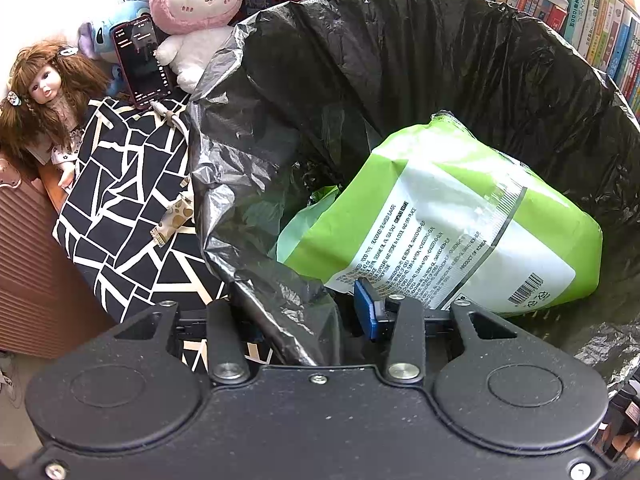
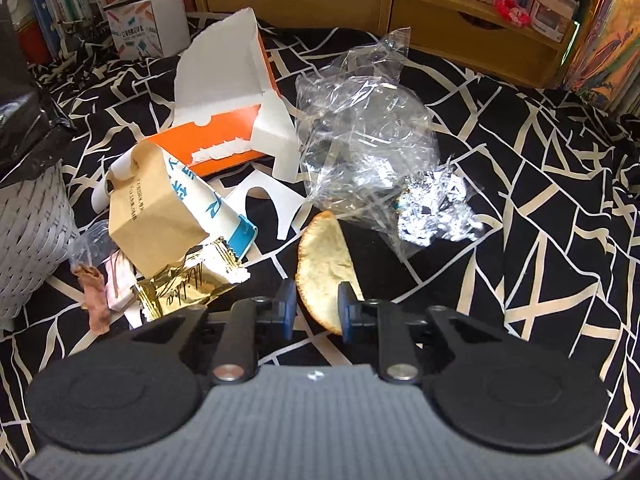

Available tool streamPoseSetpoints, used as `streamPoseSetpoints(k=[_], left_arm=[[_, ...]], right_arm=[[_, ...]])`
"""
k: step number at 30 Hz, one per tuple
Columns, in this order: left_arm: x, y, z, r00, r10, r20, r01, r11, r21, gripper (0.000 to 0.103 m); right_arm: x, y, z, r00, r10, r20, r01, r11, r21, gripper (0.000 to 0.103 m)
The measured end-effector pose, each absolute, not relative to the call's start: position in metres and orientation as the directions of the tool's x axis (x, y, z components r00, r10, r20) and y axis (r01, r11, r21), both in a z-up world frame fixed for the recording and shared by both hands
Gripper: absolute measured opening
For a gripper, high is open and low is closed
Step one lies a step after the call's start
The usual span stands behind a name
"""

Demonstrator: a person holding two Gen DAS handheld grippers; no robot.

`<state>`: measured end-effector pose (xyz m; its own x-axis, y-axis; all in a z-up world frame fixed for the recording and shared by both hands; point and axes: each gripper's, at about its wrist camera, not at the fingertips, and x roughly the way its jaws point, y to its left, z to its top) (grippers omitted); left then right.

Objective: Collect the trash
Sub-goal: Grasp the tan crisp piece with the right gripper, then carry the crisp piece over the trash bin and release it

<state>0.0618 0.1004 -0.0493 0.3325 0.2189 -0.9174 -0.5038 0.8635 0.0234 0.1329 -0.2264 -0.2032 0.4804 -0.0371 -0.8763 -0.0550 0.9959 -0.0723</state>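
Right gripper (image 2: 316, 306), lower centre: jaws clenched on a flatbread (image 2: 326, 264) lying on the cloth (image 2: 520, 200), with foil (image 2: 434, 208) and an orange box (image 2: 224, 136) above. Left gripper (image 1: 304, 320), lower centre: jaws clamp the bin liner (image 1: 256, 184) rim; a green packet (image 1: 452, 220) lies inside, centre right.

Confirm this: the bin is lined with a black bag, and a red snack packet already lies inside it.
Not quite. The left wrist view shows the packet inside the bin is green and white, not red. The liner is indeed a black bag, and the packet does lie inside.
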Motion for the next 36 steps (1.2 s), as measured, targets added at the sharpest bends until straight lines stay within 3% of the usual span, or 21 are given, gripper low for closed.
streamPoseSetpoints(k=[2, 5, 12, 14, 15, 17, 20, 26, 36], left_arm=[[0.062, 0.1, -0.049, 0.333, 0.219, -0.917, -0.503, 0.864, 0.024, 0.04], [0.063, 0.101, -0.049, 0.333, 0.219, -0.917, -0.499, 0.866, 0.025, 0.04], [0.064, 0.1, -0.049, 0.334, 0.222, -0.916, -0.491, 0.871, 0.032, 0.04], [0.063, 0.1, -0.05, 0.336, 0.222, -0.915, -0.49, 0.871, 0.032, 0.04], [0.063, 0.1, -0.05, 0.336, 0.221, -0.915, -0.49, 0.871, 0.031, 0.04], [0.063, 0.1, -0.05, 0.337, 0.221, -0.915, -0.491, 0.871, 0.03, 0.04], [0.062, 0.1, -0.05, 0.338, 0.221, -0.915, -0.493, 0.87, 0.028, 0.041], [0.061, 0.101, -0.05, 0.341, 0.218, -0.914, -0.493, 0.87, 0.024, 0.041], [0.061, 0.101, -0.05, 0.342, 0.218, -0.914, -0.494, 0.869, 0.023, 0.042]], right_arm=[[0.131, -0.228, -0.203, 0.482, -0.033, -0.875, -0.05, 0.997, -0.065, 0.03], [0.131, -0.23, -0.206, 0.475, -0.032, -0.88, -0.043, 0.997, -0.059, 0.046], [0.139, -0.231, -0.214, 0.474, -0.045, -0.879, -0.036, 0.997, -0.071, 0.057], [0.139, -0.228, -0.214, 0.475, -0.047, -0.879, -0.041, 0.996, -0.076, 0.041], [0.138, -0.227, -0.213, 0.477, -0.053, -0.877, -0.043, 0.996, -0.083, 0.041], [0.134, -0.227, -0.211, 0.482, -0.034, -0.875, -0.049, 0.997, -0.066, 0.027], [0.128, -0.224, -0.203, 0.504, -0.029, -0.863, -0.052, 0.997, -0.064, 0.017], [0.118, -0.228, -0.183, 0.54, 0.013, -0.842, -0.038, 0.999, -0.009, 0.009], [0.104, -0.23, -0.127, 0.633, 0.124, -0.764, -0.034, 0.991, 0.133, 0.008]])
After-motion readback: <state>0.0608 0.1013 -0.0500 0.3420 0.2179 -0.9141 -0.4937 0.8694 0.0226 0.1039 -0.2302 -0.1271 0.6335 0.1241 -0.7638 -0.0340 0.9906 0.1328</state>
